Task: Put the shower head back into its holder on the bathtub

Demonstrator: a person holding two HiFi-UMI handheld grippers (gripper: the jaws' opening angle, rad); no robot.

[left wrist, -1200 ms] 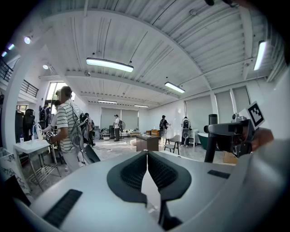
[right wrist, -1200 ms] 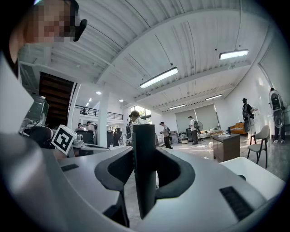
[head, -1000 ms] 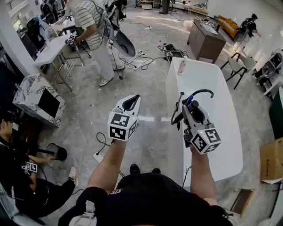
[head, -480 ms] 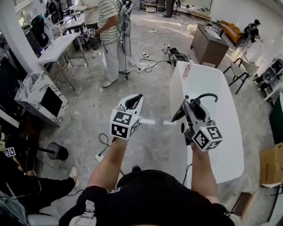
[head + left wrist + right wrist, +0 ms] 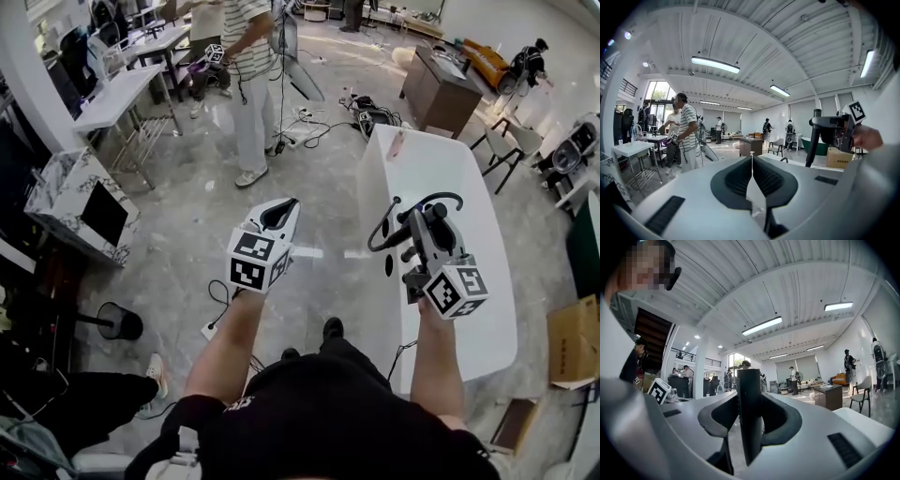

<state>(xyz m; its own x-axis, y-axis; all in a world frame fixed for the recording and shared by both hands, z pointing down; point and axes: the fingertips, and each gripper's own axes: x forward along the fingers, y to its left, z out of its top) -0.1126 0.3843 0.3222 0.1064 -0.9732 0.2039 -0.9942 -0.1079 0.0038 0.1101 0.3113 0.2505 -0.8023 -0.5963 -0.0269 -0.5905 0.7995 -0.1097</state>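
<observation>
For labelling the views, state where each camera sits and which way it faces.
Head view: on the person's head, facing steeply down at floor and bathtub; shows forearms, left gripper, right gripper.
Left gripper view: on that gripper, facing level toward a standing person; shows its shut fingers.
Right gripper view: on that gripper, facing level; shows fingers gripping the shower head.
Shared: head and left gripper views show the right gripper.

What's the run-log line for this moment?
phase: carry | right gripper: shut on black handheld shower head | left gripper: shut, empty | white oval bathtub: under right gripper, shower head not yet in holder
</observation>
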